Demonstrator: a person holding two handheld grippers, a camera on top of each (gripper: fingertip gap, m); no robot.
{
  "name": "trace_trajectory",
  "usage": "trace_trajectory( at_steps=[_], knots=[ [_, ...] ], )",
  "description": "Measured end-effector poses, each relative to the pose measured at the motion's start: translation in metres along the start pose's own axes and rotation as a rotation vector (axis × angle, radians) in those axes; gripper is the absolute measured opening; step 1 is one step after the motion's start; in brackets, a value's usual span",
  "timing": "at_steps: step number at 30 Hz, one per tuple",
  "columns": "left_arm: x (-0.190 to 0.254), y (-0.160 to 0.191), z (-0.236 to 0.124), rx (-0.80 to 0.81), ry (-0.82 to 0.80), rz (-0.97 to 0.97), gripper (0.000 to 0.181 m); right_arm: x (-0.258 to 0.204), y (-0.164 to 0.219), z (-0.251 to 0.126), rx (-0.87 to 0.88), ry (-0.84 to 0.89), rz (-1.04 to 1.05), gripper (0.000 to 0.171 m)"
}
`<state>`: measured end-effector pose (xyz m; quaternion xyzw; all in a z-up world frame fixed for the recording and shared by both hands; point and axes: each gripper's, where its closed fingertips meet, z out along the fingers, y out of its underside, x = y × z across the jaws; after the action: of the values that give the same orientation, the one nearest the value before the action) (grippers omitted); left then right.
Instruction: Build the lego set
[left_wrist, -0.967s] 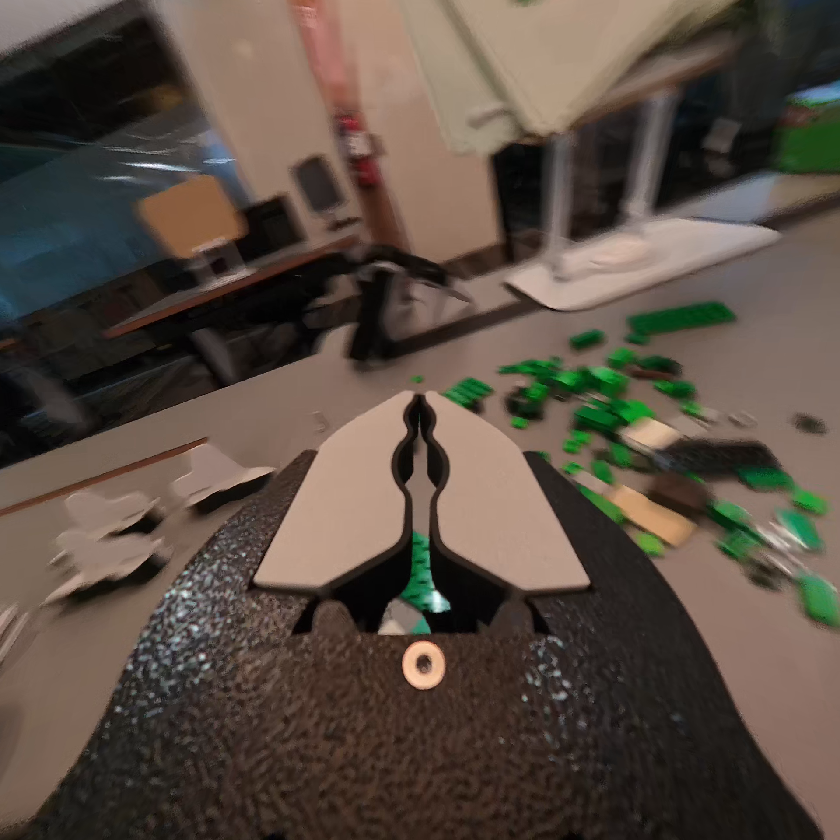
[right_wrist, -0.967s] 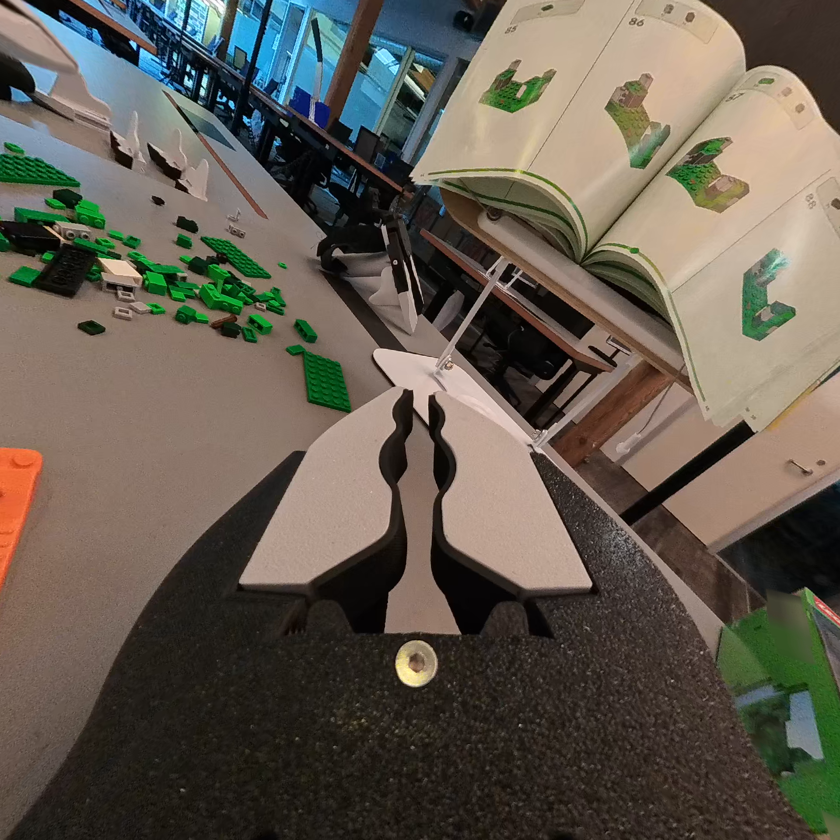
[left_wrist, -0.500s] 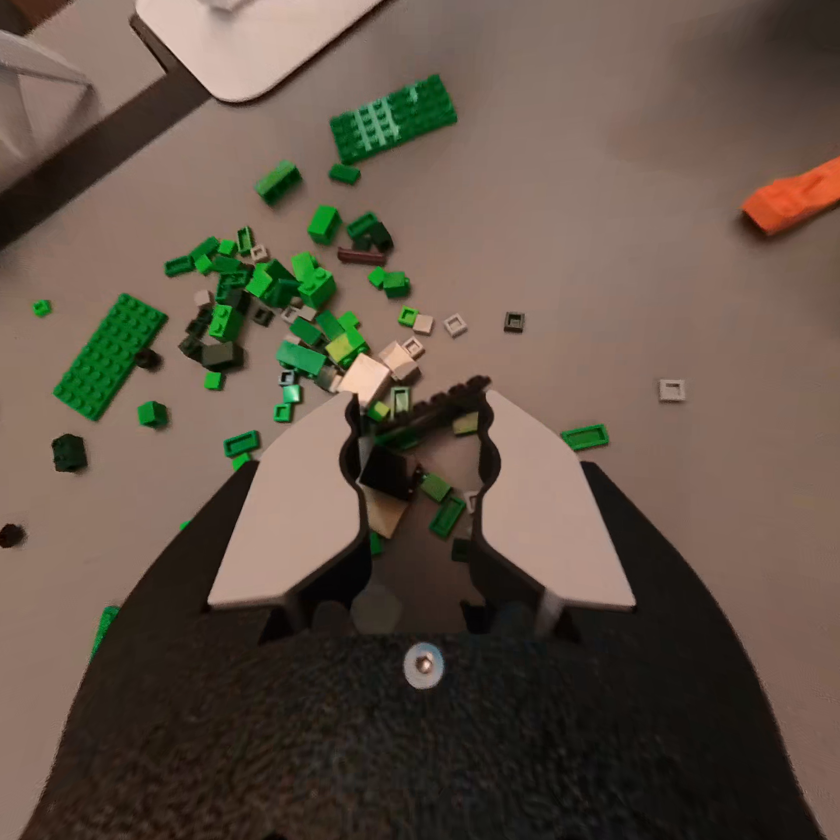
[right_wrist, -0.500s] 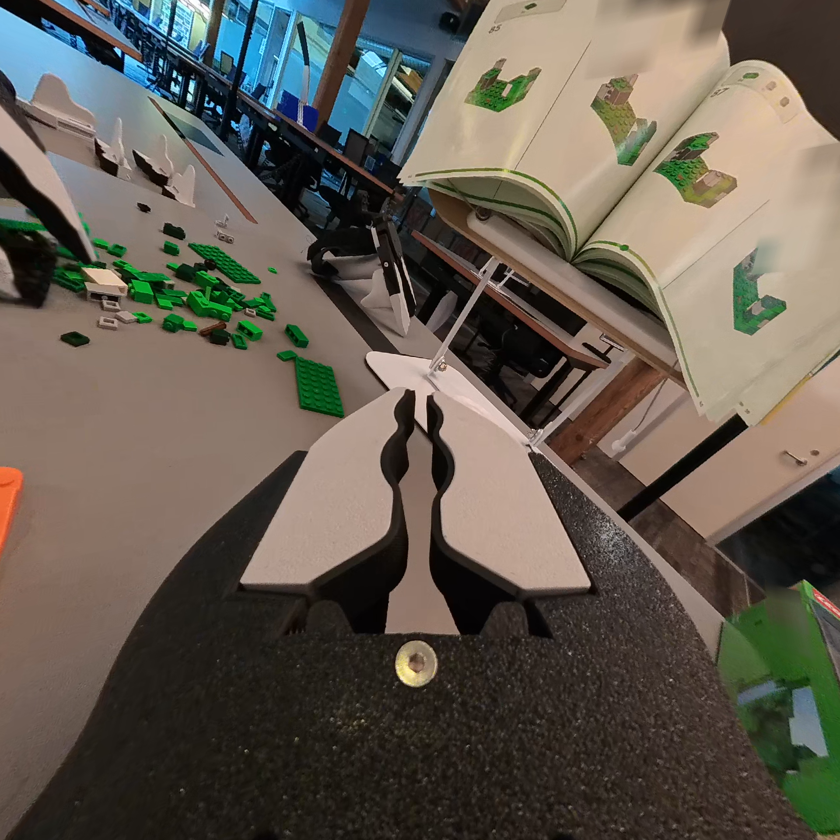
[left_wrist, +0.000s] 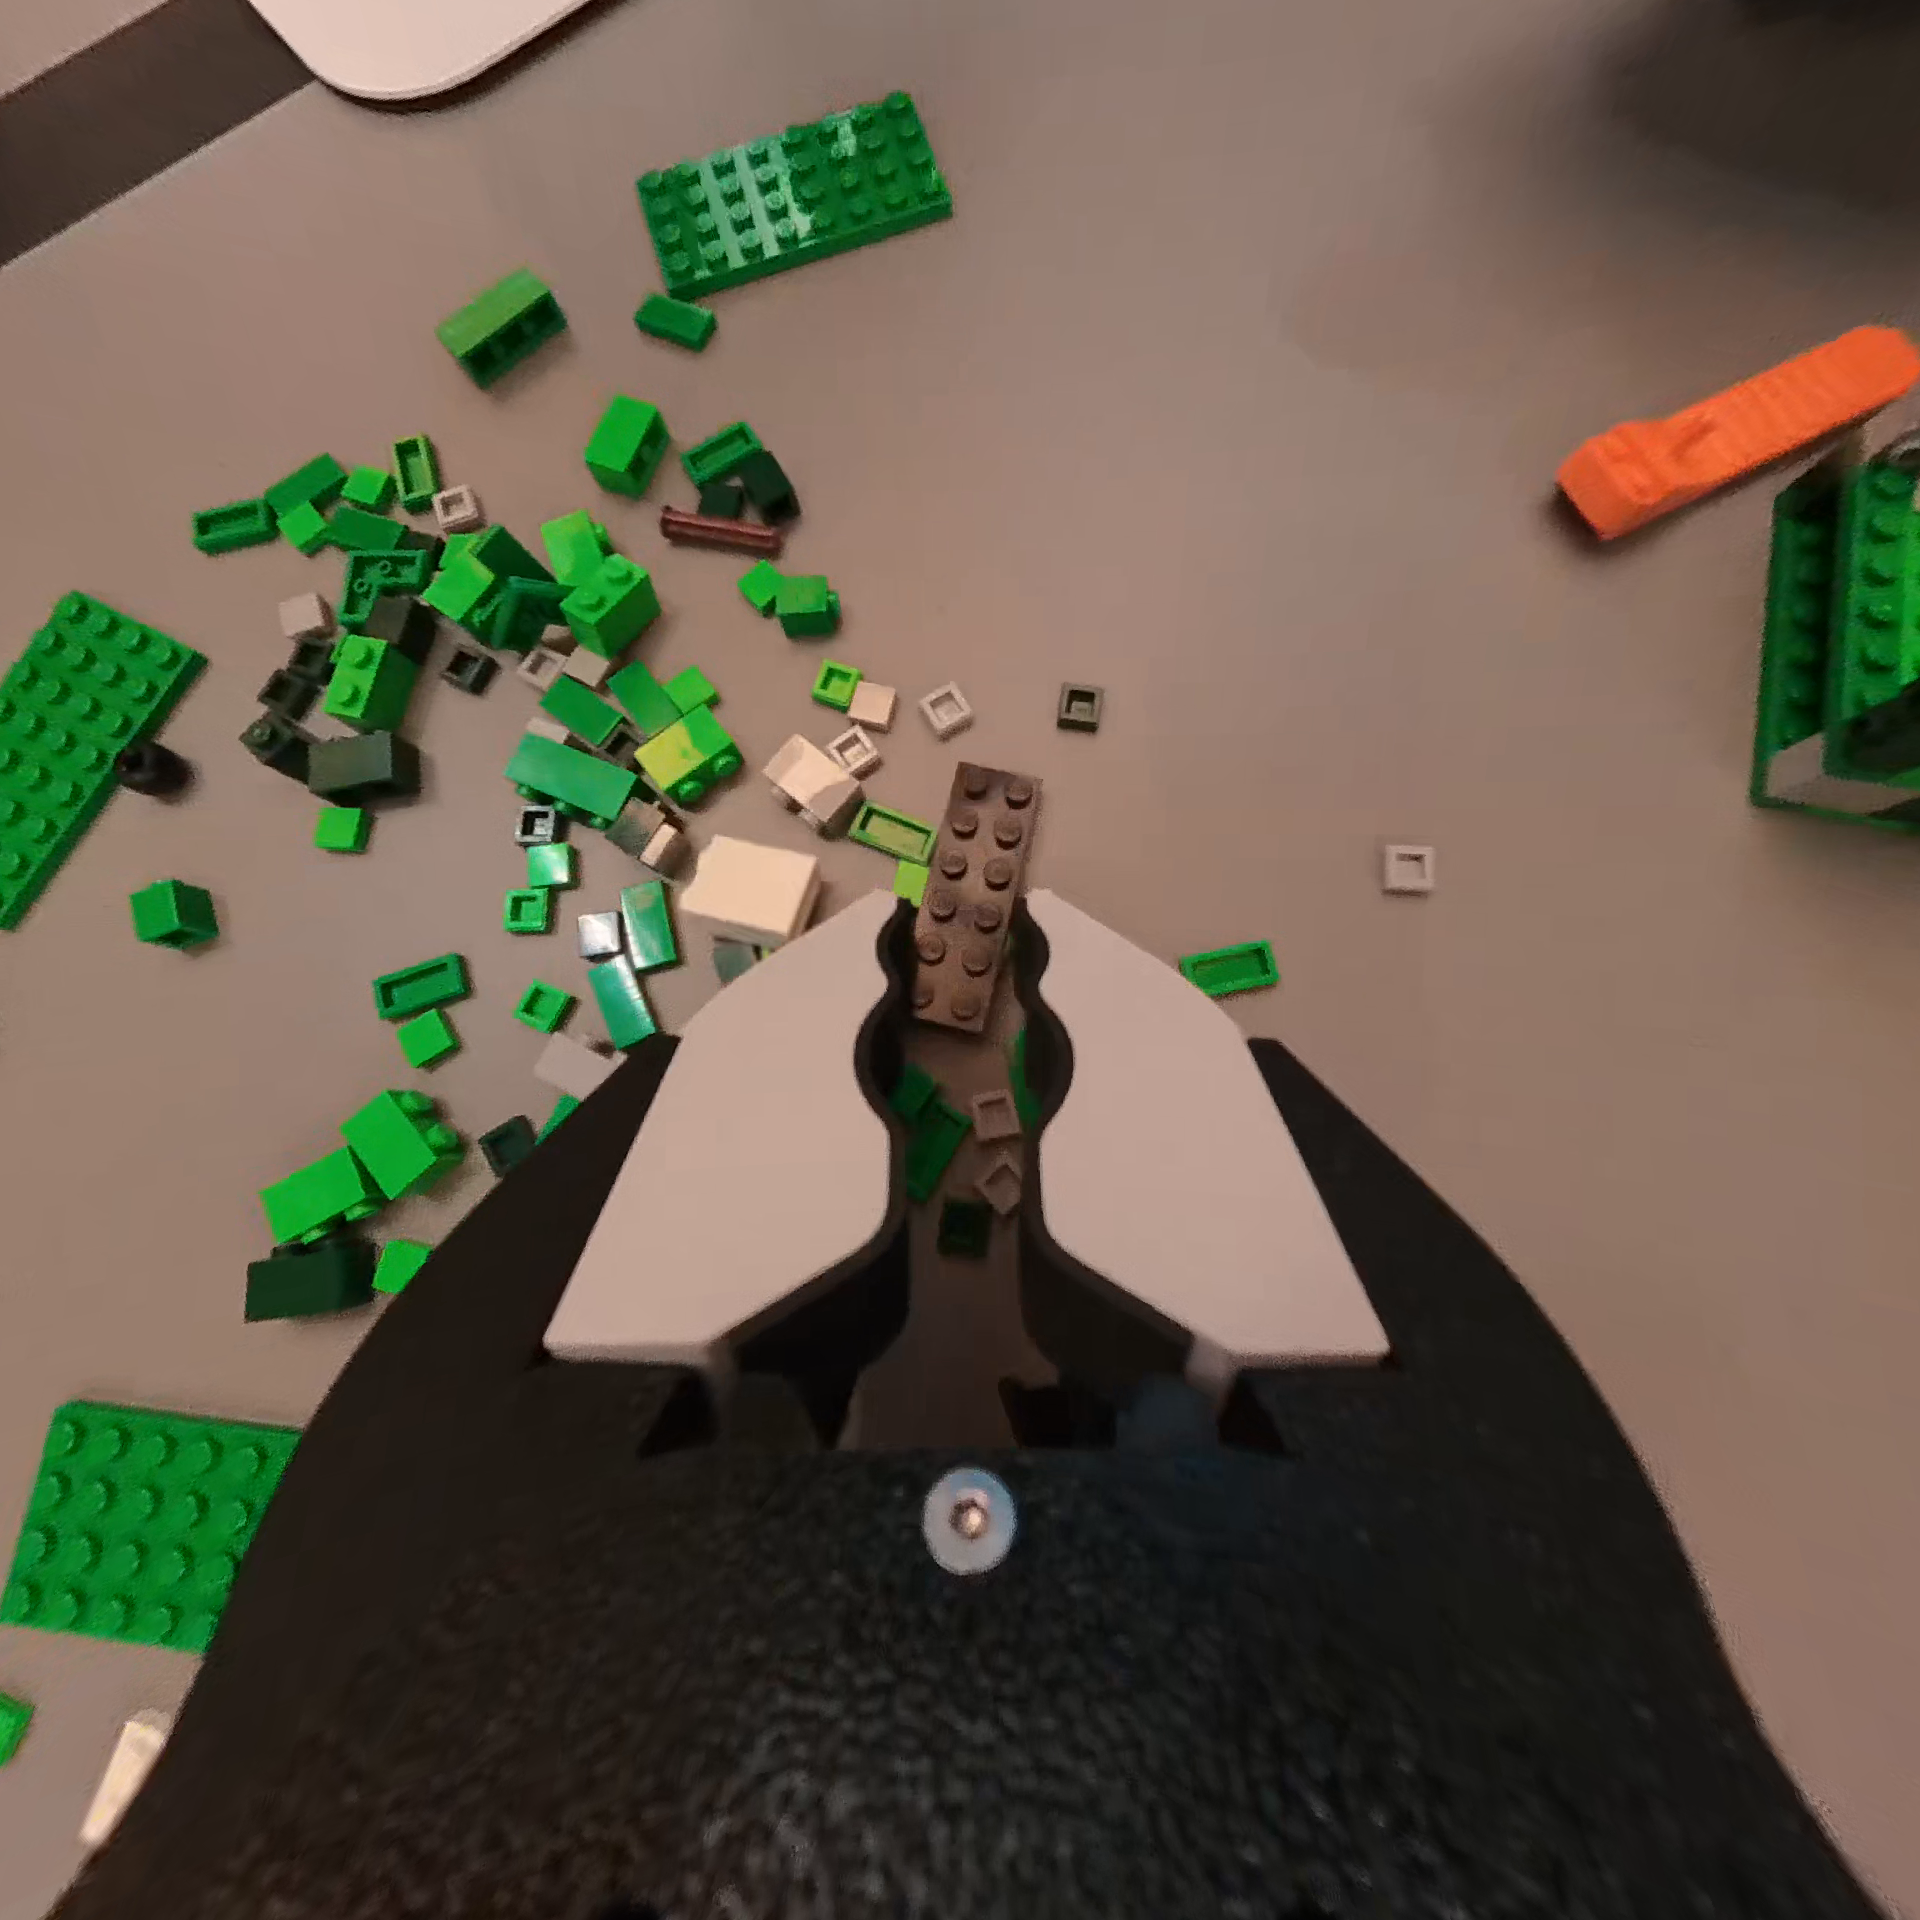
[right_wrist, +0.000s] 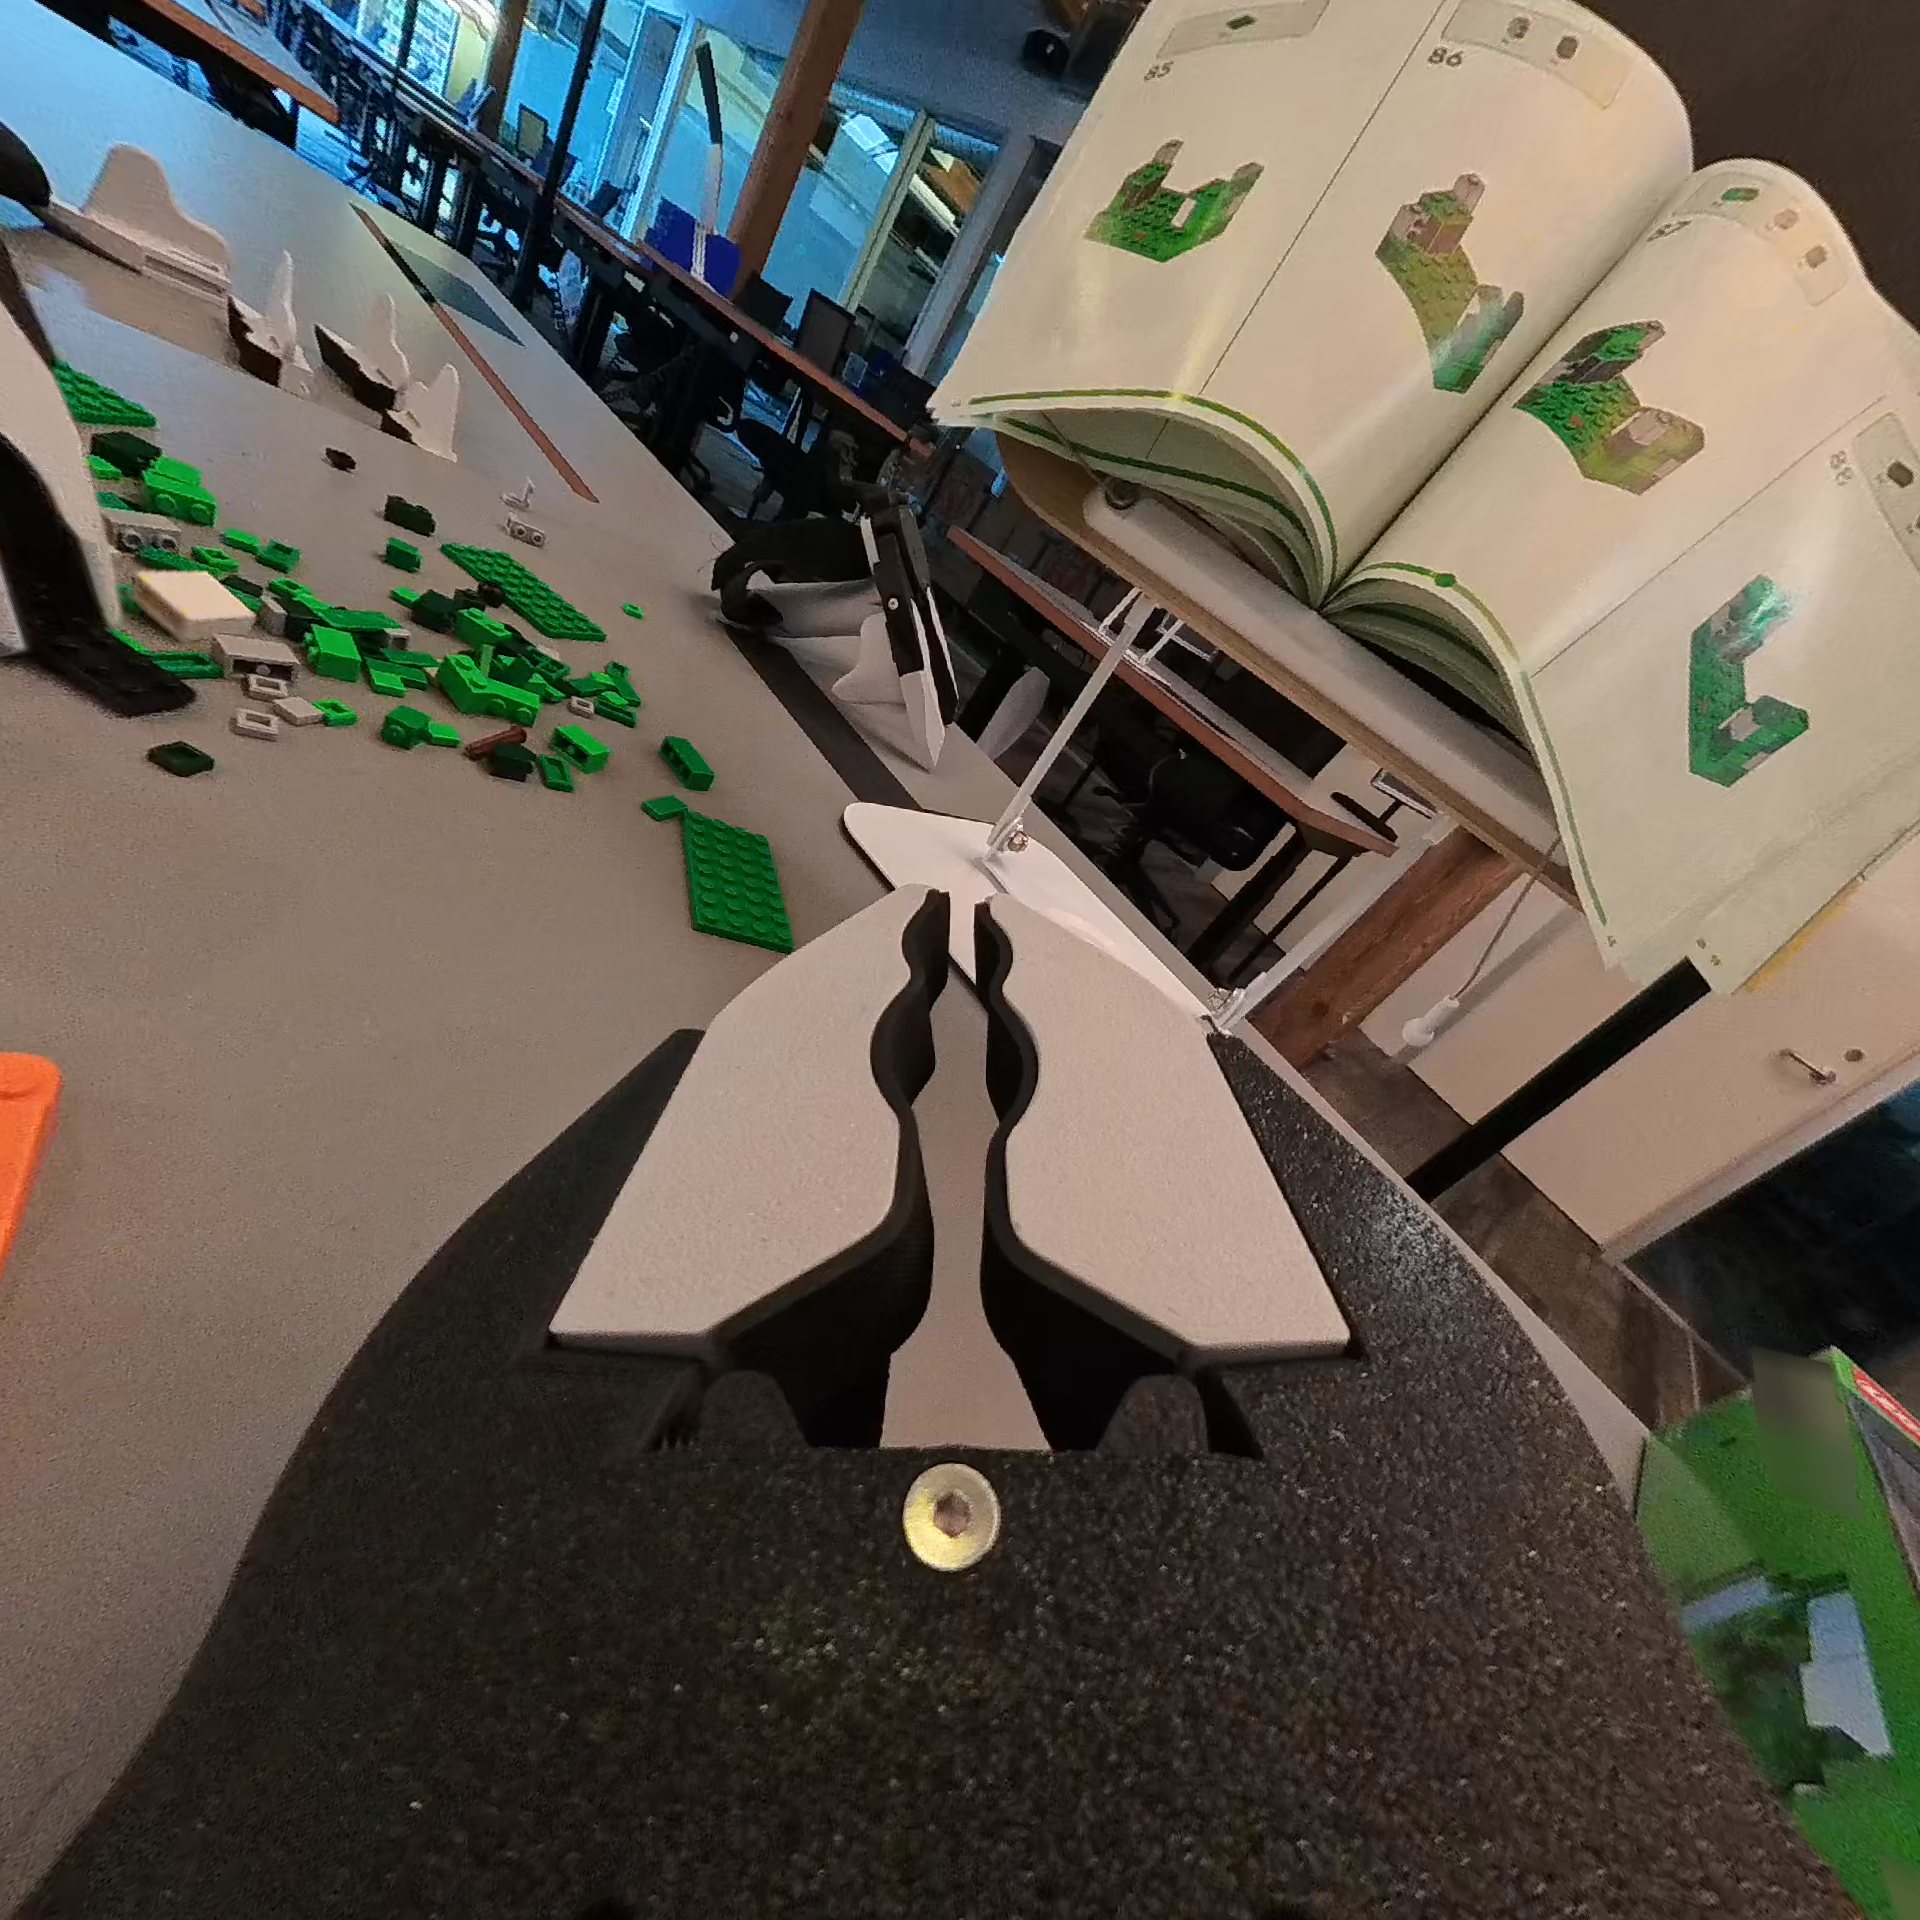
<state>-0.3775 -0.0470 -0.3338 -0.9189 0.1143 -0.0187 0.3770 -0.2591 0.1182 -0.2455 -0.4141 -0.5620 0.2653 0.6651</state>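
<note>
In the left wrist view my left gripper (left_wrist: 966, 912) points down at the grey table, and its fingertips are closed on the sides of a dark brown studded plate (left_wrist: 977, 883) at the edge of a pile of loose green, white and grey pieces (left_wrist: 582, 665). The right wrist view shows the same plate (right_wrist: 114, 681) at table level under that gripper (right_wrist: 42, 520). A partly built green model (left_wrist: 1839, 644) stands at the right edge. My right gripper (right_wrist: 961, 912) is shut and empty. It hovers above the table and points toward the open instruction booklet (right_wrist: 1455, 364).
Large green plates lie at the far side (left_wrist: 795, 192), left (left_wrist: 73, 727) and near left (left_wrist: 135, 1527). An orange brick separator (left_wrist: 1745, 436) lies at right. The booklet's white stand base (right_wrist: 935, 842) sits at the table edge. A green box (right_wrist: 1818, 1610) is at lower right. The orange brick separator (left_wrist: 1745, 436) is about 15 cm from both grippers' fingertips.
My left gripper tipped down from looking across the table to over the pile, opened, then closed on the dark plate. My right gripper stayed shut and barely shifted.
</note>
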Motion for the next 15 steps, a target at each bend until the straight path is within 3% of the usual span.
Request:
trace_trajectory(
  at_steps=[8,15],
  knots=[
    [0.004,0.009,-0.015,-0.013,0.039,0.030,0.017,-0.001,0.000,-0.001,0.004,-0.005,-0.010,0.004],
    [-0.053,0.028,-0.065,0.047,-0.120,-0.124,0.017,-0.001,0.000,-0.001,0.004,-0.005,-0.012,0.004]
  ],
)
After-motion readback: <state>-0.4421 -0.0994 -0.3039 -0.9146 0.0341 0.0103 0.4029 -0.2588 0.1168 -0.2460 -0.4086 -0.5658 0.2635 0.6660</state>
